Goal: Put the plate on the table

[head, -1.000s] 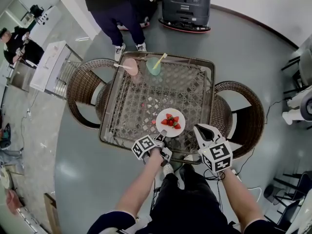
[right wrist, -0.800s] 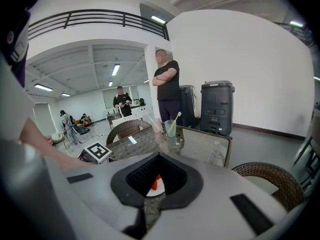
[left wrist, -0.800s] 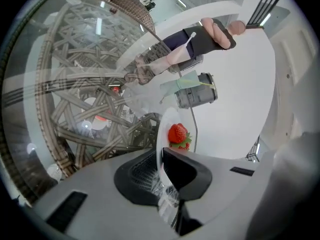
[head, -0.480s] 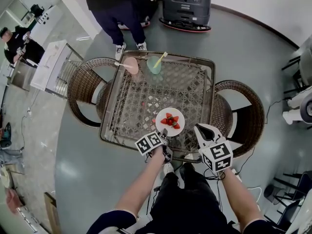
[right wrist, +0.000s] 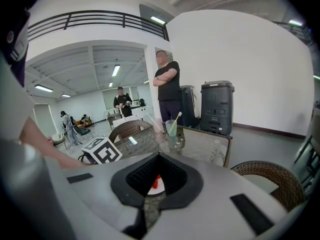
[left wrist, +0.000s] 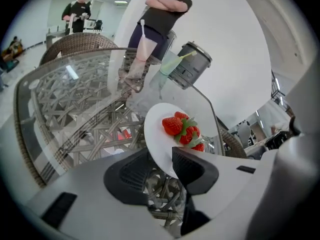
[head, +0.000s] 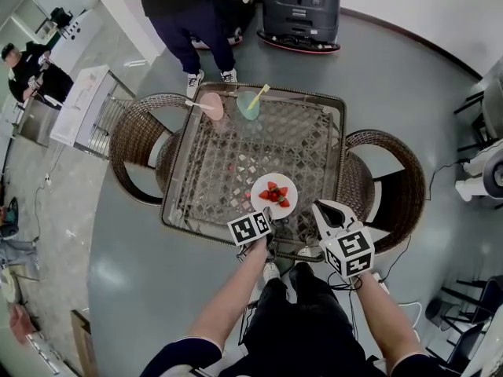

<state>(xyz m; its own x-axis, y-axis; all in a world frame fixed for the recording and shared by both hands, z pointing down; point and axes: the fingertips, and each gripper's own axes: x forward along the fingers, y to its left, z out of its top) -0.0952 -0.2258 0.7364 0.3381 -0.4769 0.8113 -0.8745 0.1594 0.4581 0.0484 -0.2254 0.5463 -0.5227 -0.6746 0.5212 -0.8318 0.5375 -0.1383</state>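
Note:
A white plate [head: 264, 187] with strawberries [head: 275, 196] rests on the glass-topped wicker table [head: 259, 144] near its front edge. My left gripper [head: 267, 213] is at the plate's near rim. In the left gripper view the plate [left wrist: 157, 129] has its rim between the jaws of the left gripper [left wrist: 161, 156]. They are opening, with a gap showing beside the left pad. My right gripper [head: 324, 209] hovers just right of the plate, jaws together on nothing. In the right gripper view a sliver of plate shows behind the right gripper [right wrist: 156, 156].
A pink cup [head: 211, 106] and a green cup [head: 248, 105] with a stick in it stand at the table's far edge. Wicker chairs [head: 137, 144] [head: 393, 187] flank the table. A person [head: 189, 14] and a dark machine [head: 300, 10] stand beyond it.
My left gripper has swung right along the front edge and its jaws have come apart at the plate's rim. The plate stays flat on the glass. The right gripper has not moved.

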